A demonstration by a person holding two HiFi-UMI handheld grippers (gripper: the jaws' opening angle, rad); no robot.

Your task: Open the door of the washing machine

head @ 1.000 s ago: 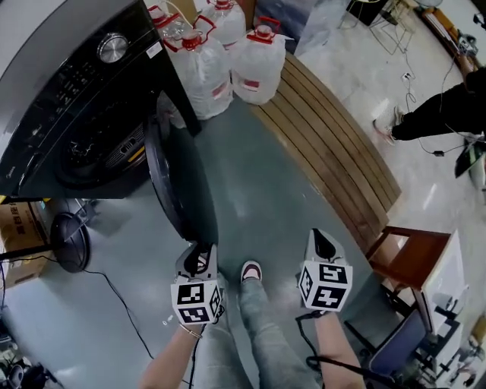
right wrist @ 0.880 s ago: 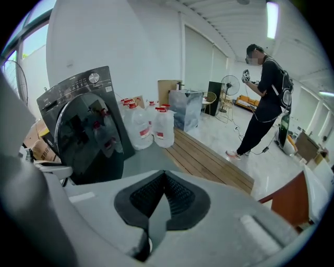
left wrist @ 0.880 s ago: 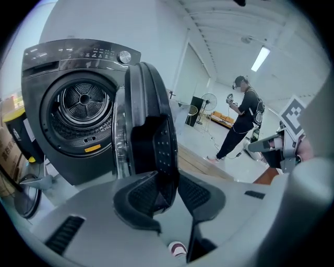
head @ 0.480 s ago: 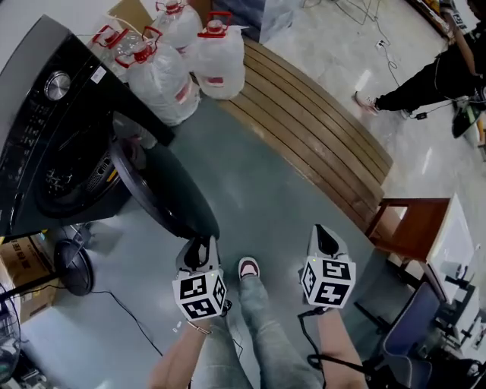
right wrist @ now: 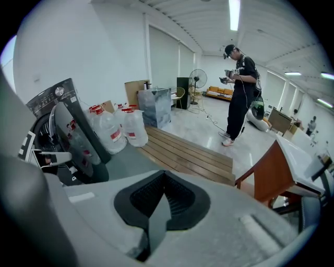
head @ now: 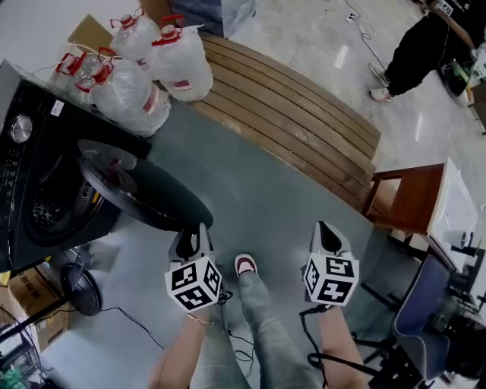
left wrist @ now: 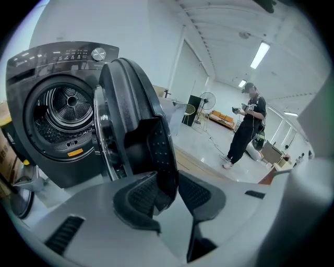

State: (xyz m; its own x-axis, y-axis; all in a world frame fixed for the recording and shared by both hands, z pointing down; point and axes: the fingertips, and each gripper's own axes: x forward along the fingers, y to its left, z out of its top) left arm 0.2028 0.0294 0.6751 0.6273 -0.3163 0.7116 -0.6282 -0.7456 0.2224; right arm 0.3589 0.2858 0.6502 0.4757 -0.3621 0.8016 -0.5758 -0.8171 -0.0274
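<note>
The pads of the left gripper [left wrist: 168,194] are clamping the rim of the door [left wrist: 130,114], which is standing wider than a second ago and baring the drum of the washing machine [left wrist: 52,88]. The opening looks all but done. The right gripper [right wrist: 164,195] is pinched together, carrying nothing. Surrounding them are one machine, one door, four water jugs [head: 125,95] and one bench [head: 288,114].

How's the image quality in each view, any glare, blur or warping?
Head view: sharp, evenly lit, glare streak on the glossy floor. Left gripper view: heavy fisheye, black corners, washing machine door crisp. Right gripper view: same fisheye, ceiling light blown out.
</note>
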